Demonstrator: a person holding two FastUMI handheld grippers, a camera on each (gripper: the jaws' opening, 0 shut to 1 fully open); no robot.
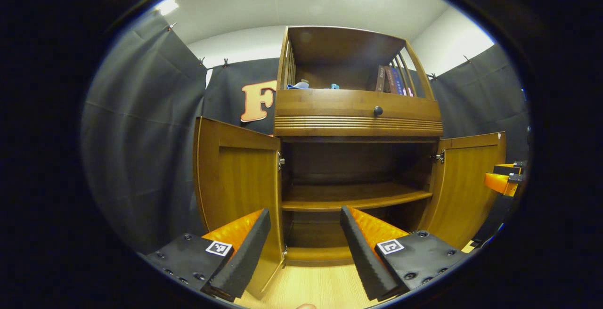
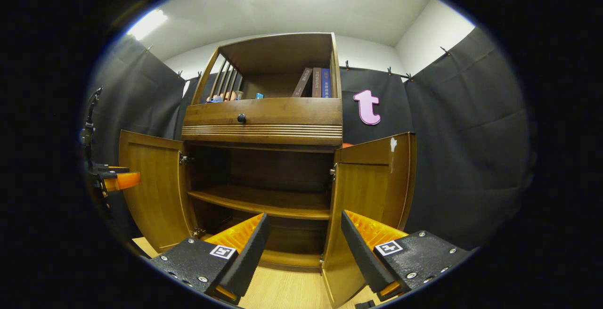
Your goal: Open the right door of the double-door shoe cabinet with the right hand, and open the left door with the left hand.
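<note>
- The left gripper (image 1: 305, 252) is seen at the bottom of the left gripper view, its fingers spread wide with nothing held between them; it is set back from the cabinet and faces the open lower compartment.
- The right gripper (image 2: 305, 252) is likewise spread wide and empty, with the edge of the right door lying just behind the gap between its fingers.
- The pale wood-grain floor (image 1: 311, 285) is seen beneath both grippers.
- The left door, a brown wooden panel (image 1: 238, 177), is swung outward on its hinges; the right door, a matching wooden panel (image 2: 372, 182), is swung outward as well.
- The double-door brown wooden shoe cabinet (image 1: 358, 111) is thereby exposed, with an inner wooden shelf (image 1: 348, 196) bare.
- Both openings are judged essentially complete; the step in hand is best finished by drawing each gripper straight back, clear of the door edges, so that neither panel is nudged shut.
- A round dark drawer knob (image 1: 378, 110) and upright books (image 2: 316, 83) are seen farther up.
</note>
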